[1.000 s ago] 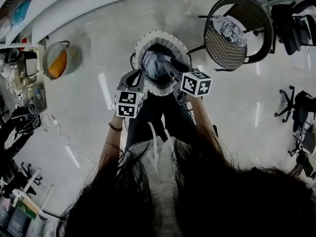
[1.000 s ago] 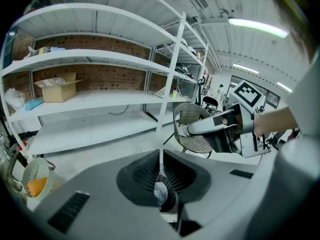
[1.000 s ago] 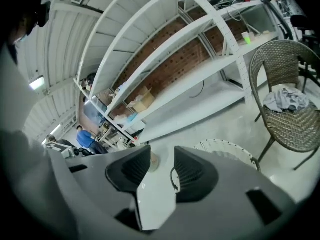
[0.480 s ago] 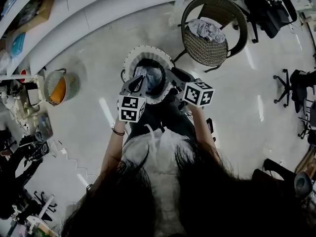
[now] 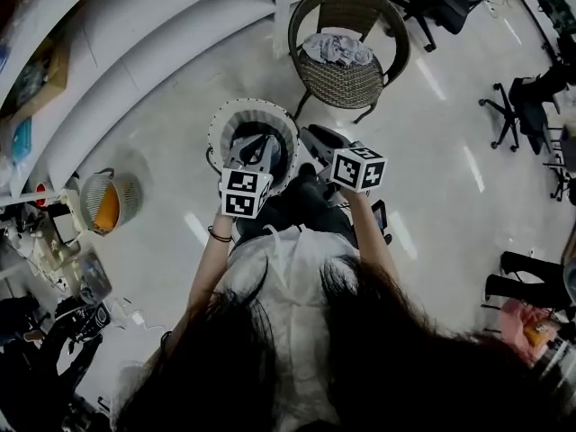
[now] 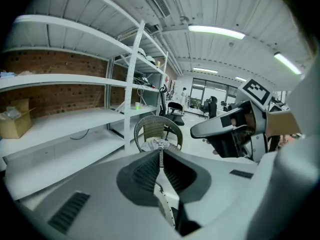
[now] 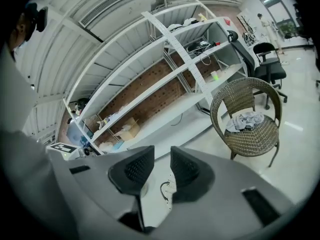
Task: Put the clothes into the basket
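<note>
Left tool: jaws together, tips meeting, nothing between them. Right tool: jaws slightly apart with a narrow gap. They had just been closing, and nothing was between them either.

Both tools were held side by side in front of the person. In the head view they overlapped the near side of the basket and aimed toward the wicker chair.

The basket sat on the floor by the person's feet. It had a white rim, and a blue-grey garment lay inside.

A crumpled grey pile of more clothes sat on the chair seat, well apart from both tools; neither touched it. The chair stood beyond the basket, near white shelving backed by a brick wall. The left tool's view showed the right tool off to its right.
</note>
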`<state>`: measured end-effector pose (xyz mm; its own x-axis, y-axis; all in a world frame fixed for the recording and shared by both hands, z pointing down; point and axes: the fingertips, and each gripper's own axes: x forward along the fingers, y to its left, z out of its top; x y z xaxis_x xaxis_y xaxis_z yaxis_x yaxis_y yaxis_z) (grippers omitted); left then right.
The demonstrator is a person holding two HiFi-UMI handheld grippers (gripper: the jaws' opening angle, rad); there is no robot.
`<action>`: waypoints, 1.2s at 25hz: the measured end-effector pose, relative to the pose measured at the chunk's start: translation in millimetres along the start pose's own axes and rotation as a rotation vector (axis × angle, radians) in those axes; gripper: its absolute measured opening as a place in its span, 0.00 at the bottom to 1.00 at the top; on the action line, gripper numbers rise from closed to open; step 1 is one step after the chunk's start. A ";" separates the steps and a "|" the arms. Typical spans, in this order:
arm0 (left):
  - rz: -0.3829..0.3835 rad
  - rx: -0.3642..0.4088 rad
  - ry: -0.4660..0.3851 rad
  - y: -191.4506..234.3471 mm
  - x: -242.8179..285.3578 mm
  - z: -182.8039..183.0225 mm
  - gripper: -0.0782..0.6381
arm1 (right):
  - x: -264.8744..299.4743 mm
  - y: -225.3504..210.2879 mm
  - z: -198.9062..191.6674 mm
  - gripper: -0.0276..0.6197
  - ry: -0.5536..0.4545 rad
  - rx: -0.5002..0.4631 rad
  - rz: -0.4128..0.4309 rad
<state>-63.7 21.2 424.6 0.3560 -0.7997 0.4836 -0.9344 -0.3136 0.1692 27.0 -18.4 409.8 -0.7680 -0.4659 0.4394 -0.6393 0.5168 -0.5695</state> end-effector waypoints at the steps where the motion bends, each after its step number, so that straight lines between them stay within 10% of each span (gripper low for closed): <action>1: -0.013 0.007 -0.002 -4.0 2.4 2.2 0.15 | -3.3 -2.5 1.0 0.21 -0.007 0.003 -0.010; 18: -0.147 0.085 0.009 -53.5 60.6 33.0 0.15 | -29.0 -60.2 26.5 0.20 -0.061 0.070 -0.103; 30: -0.103 0.069 0.078 -51.7 176.5 70.8 0.15 | -8.6 -181.2 98.5 0.20 -0.051 0.066 -0.149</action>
<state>48.6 -140.0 440.5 0.4452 -0.7199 0.5325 -0.8886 -0.4284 0.1637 153.3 -178.8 440.8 -0.6606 -0.5705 0.4879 -0.7410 0.3916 -0.5454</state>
